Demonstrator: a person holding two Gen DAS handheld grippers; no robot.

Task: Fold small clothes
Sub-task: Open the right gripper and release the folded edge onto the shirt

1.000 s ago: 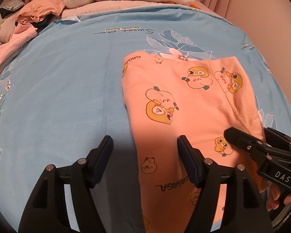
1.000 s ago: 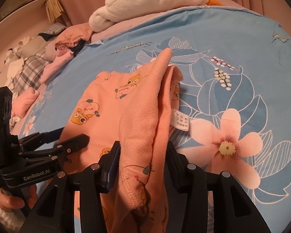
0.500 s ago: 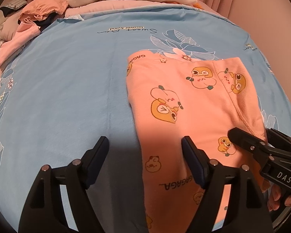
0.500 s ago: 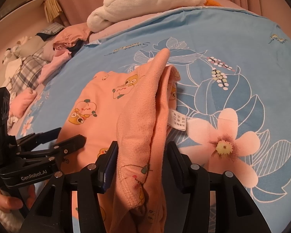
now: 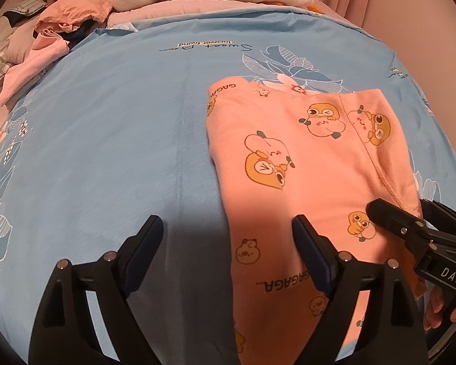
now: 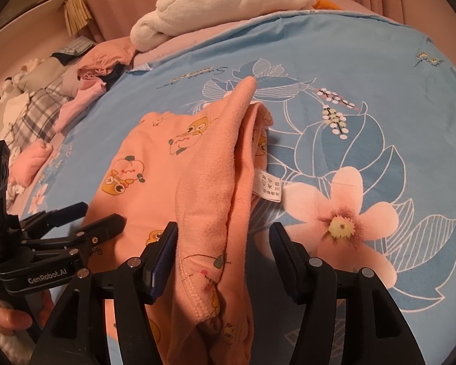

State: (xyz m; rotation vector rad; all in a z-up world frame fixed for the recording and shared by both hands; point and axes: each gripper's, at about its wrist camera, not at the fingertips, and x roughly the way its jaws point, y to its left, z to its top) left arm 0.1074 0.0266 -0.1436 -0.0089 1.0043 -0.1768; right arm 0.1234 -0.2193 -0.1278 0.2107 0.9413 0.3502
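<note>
Now both grippers are letting go at the close of a fold. The right gripper has just been spreading its jaws; the raised ridge of the peach garment stands between them, brushing the left pad or close to it while the right pad stands clear, so the cloth looks released rather than pinched. The left gripper has also just been opening and stands wide: its right finger hovers over the garment's near left part, its left finger over bare blue bedsheet, with nothing clamped.

The garment, printed with cartoon animals, lies folded lengthwise on the sheet between the two tools. Along its right side, in the right wrist view, a doubled edge stands up instead of lying flat, and a white care label sticks out beside a big pink flower printed on the sheet.

My judgement: the lengthwise fold is done and the release is in progress. Next, the standing ridge wants pressing flat, then an end gets picked up and brought across to halve the piece; both jaws should clear the cloth first so nothing drags.

No container shows anywhere. A loose pile of other clothes and a white plush blanket sit at the far end of the bed.
</note>
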